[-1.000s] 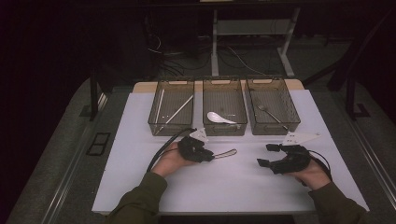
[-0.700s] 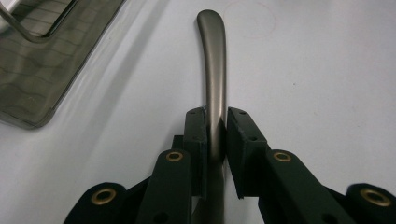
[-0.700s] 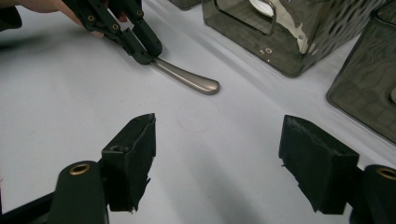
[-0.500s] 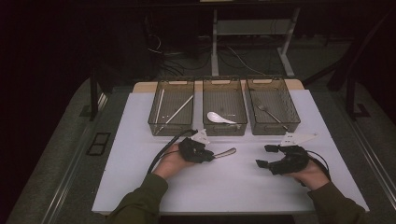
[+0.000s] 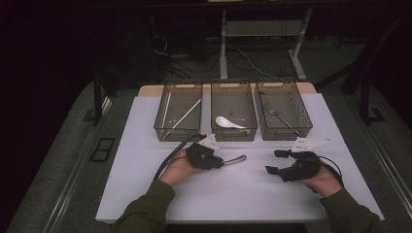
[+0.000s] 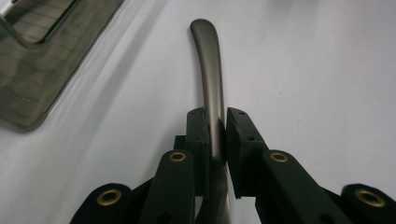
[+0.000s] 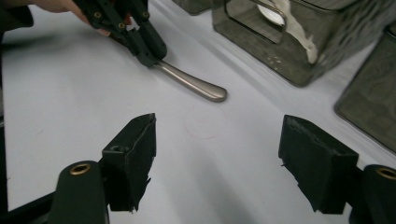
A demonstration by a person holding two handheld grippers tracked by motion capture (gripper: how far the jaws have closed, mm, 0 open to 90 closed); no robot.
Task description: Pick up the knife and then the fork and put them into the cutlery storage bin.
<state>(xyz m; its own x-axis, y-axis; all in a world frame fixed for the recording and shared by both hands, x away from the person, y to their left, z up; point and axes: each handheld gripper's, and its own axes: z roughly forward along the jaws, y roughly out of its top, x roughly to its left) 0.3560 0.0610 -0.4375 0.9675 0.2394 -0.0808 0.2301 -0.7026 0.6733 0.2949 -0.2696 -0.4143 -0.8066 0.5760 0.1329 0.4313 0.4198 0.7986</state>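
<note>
Between the matt black plastic left tongs (image 6: 215,135) sits a brushed, satin-grey metal utensil handle (image 6: 208,70), smooth and softly gleaming. Beneath it the white table (image 6: 327,70) looks smooth and matt; beside them, a translucent smoky plastic bin (image 6: 42,60) is glossy.

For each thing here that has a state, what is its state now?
left gripper: shut on the metal handle.
right gripper: open, nothing between the jaws.
left bin: holds long thin sticks.
middle bin: holds a white spoon.
right bin: holds a fork.
</note>
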